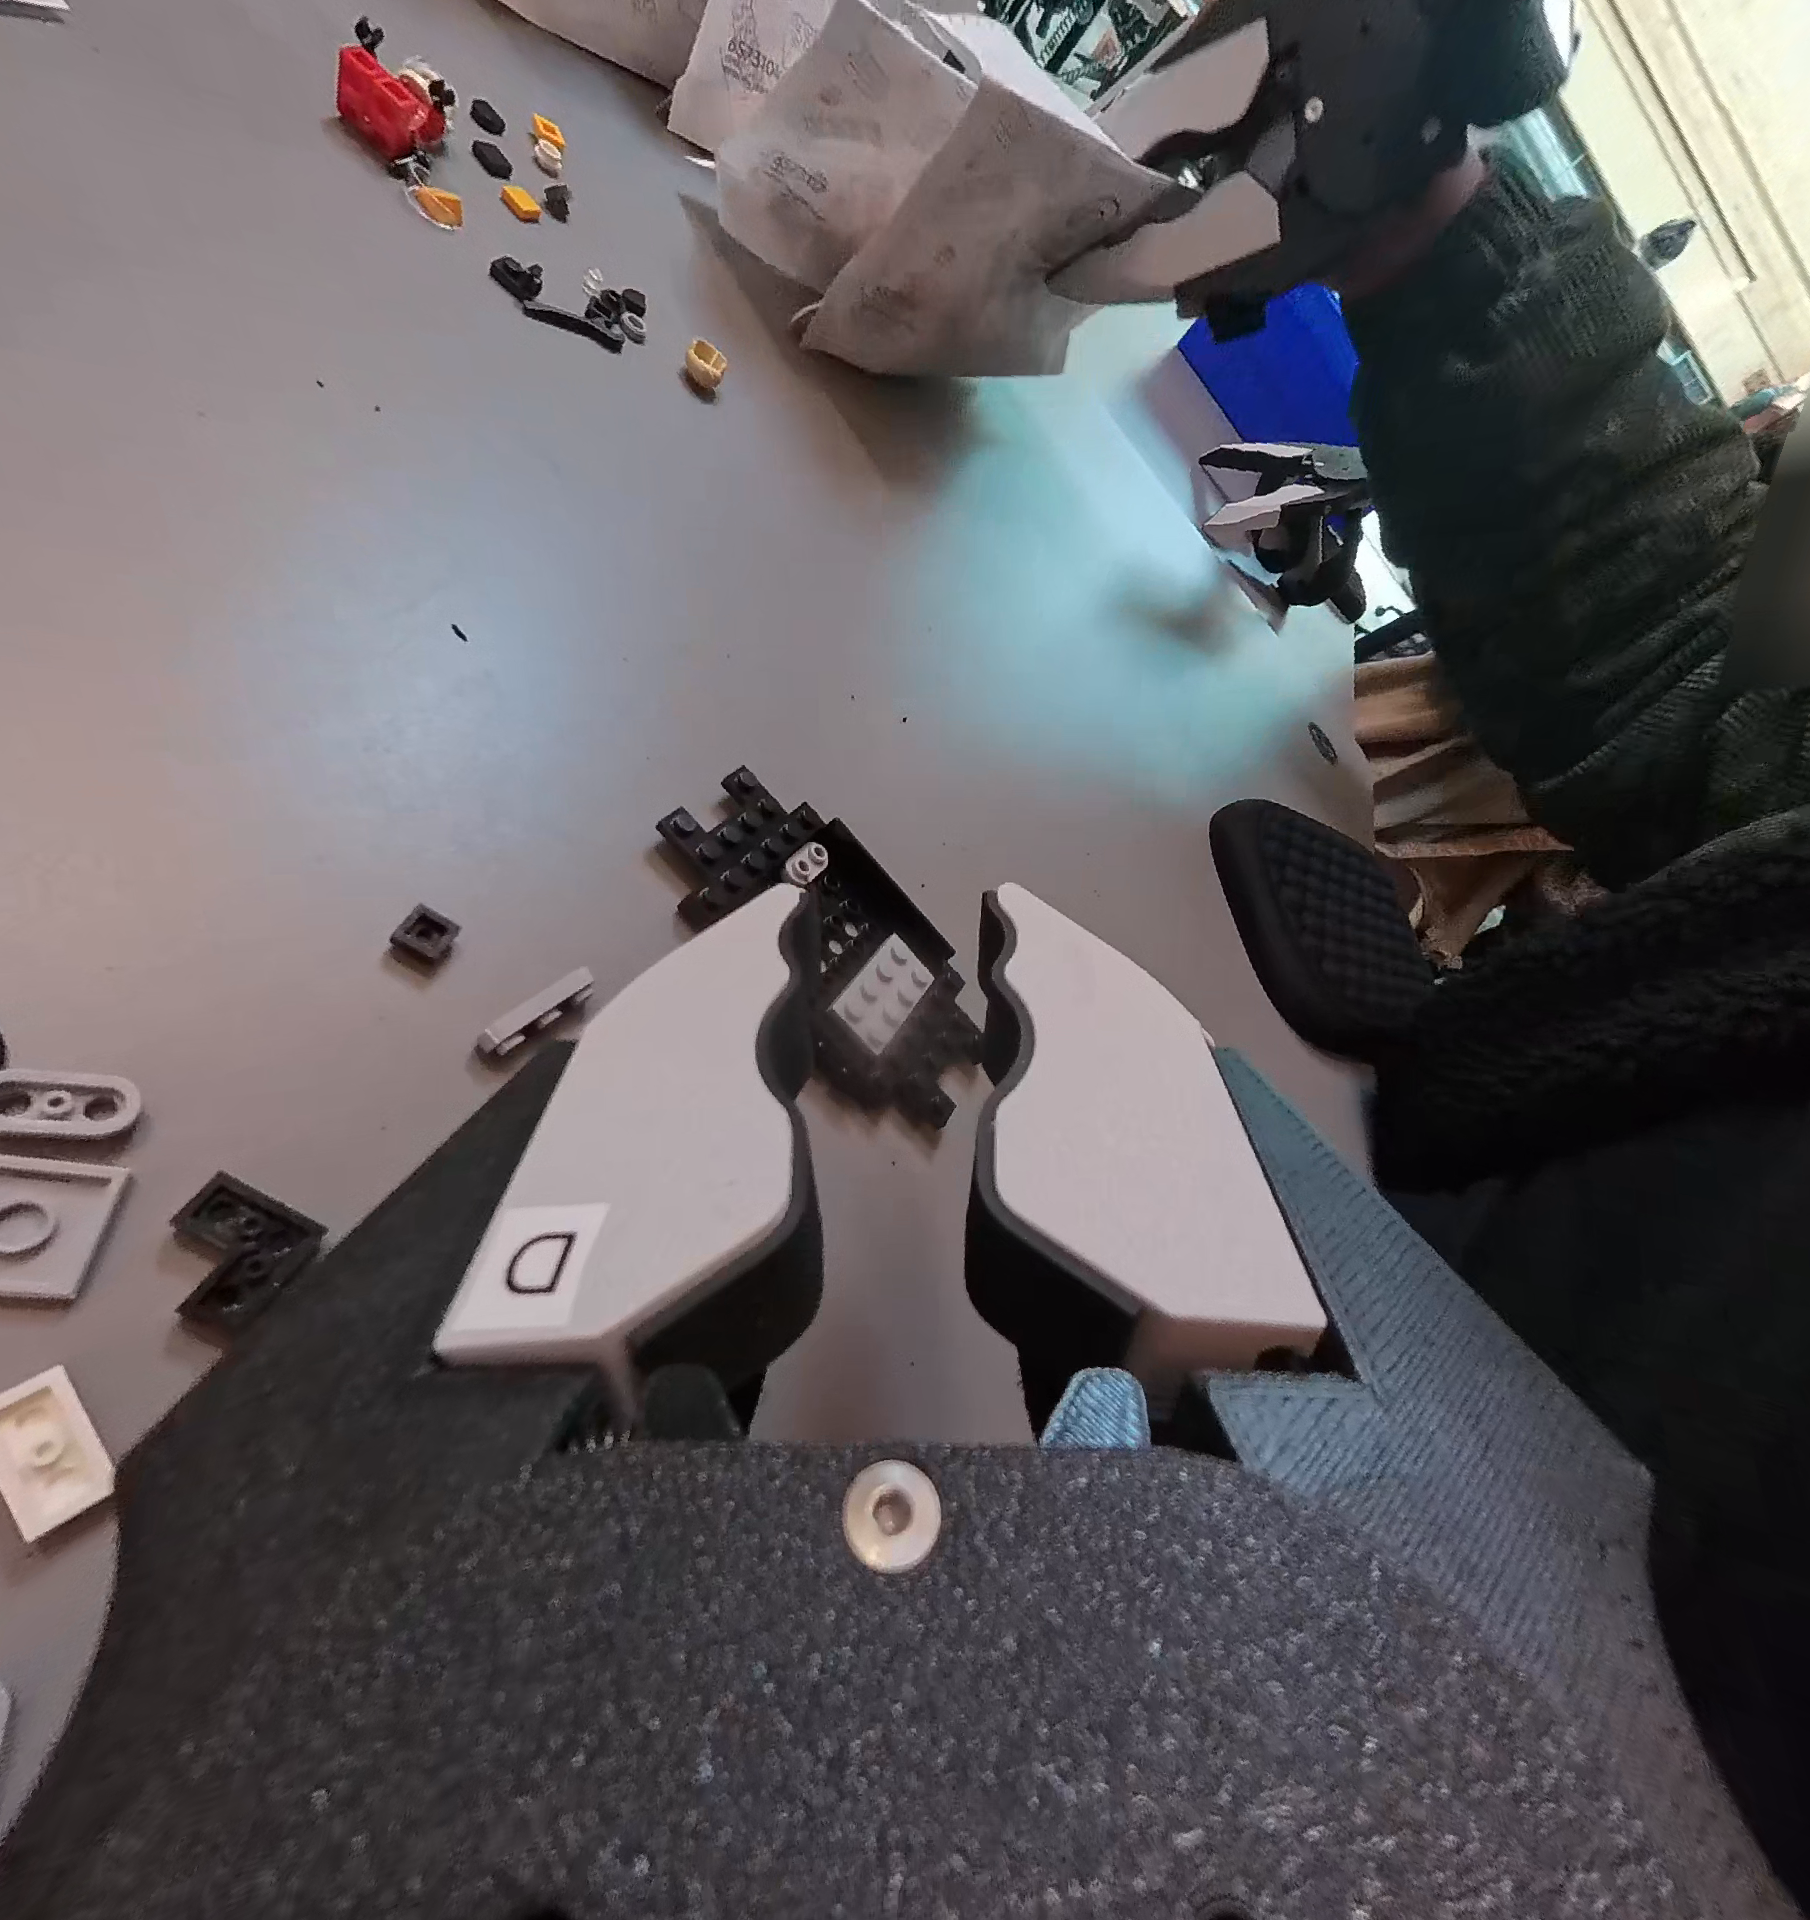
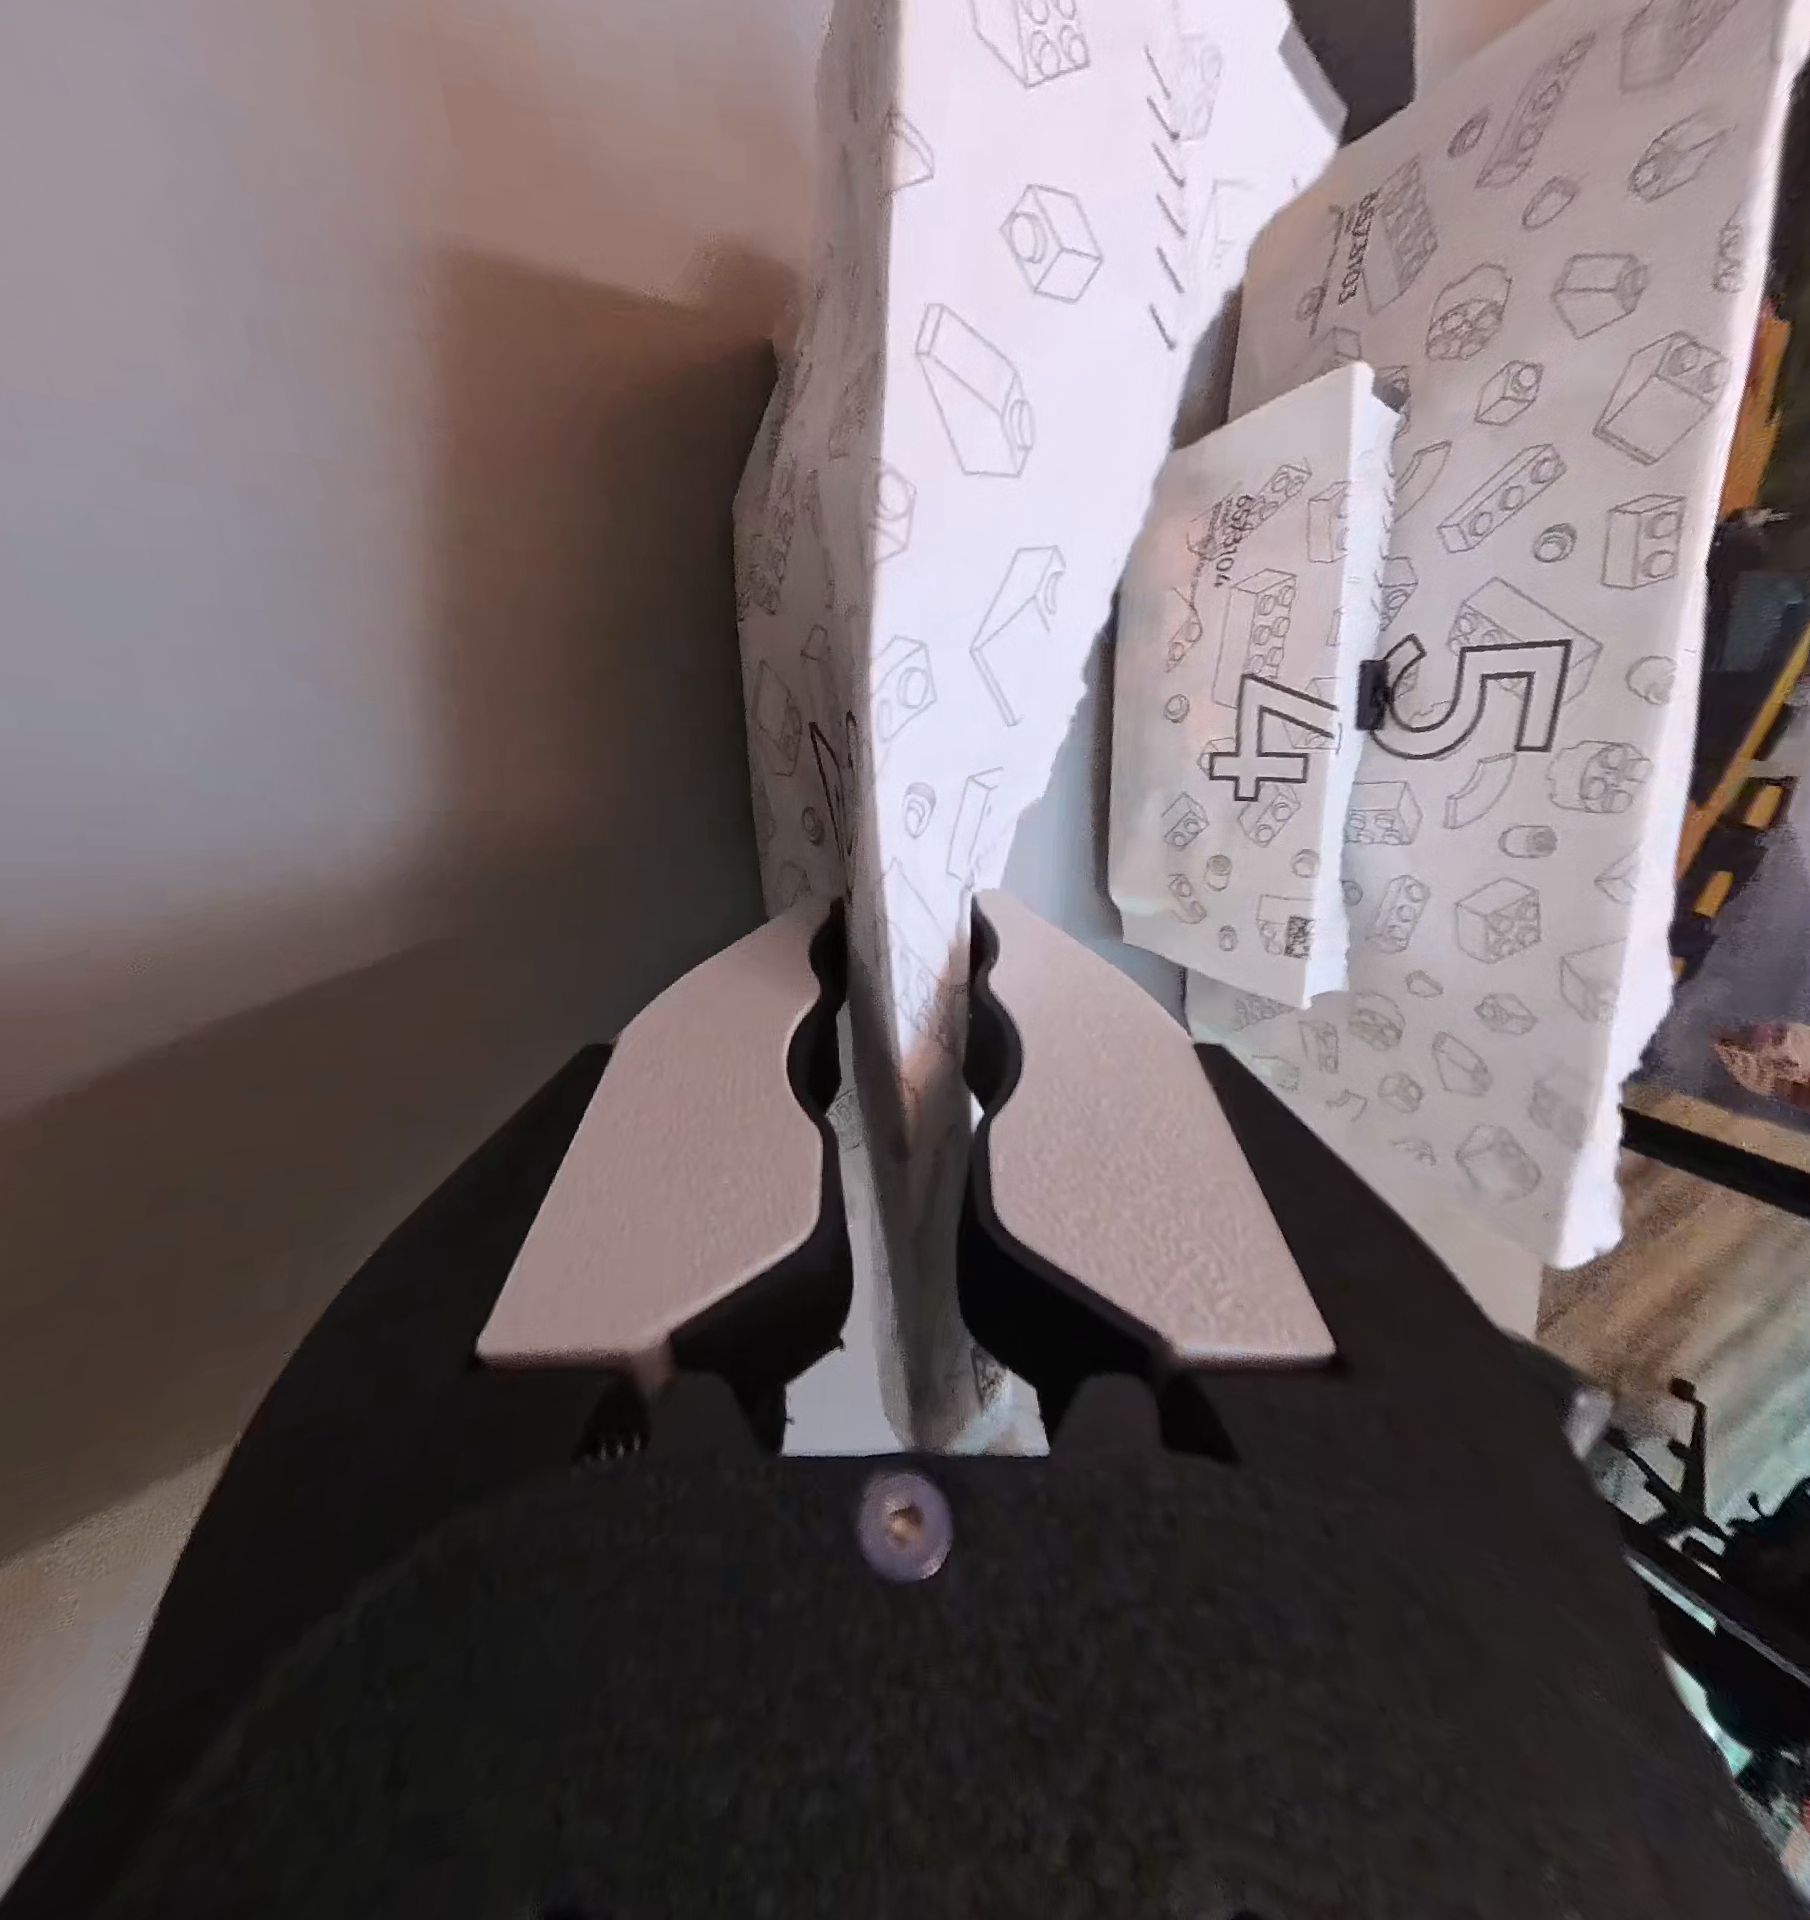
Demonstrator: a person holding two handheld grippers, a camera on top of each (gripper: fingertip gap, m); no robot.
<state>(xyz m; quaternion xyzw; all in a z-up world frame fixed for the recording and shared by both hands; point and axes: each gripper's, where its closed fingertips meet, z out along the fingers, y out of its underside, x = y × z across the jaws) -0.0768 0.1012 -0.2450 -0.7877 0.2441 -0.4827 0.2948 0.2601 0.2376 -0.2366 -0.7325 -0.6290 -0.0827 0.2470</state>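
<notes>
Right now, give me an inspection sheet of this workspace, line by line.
Surface: grey table, some dark specks.
Things at the grippers: black brick assembly with a light grey studded plate on top, between the left fingers; white paper bag printed with brick outlines in the right gripper.
Clutter: red brick piece, orange tiles, small black parts, grey plates, more printed paper bags.
Grippers: left gripper straddles the black assembly, contact unclear; right gripper is closed on the paper bag, pads pressing both sides.
Cables: nothing seen.
Surroundings: black mesh chair, a person's dark knitted sleeve.
</notes>
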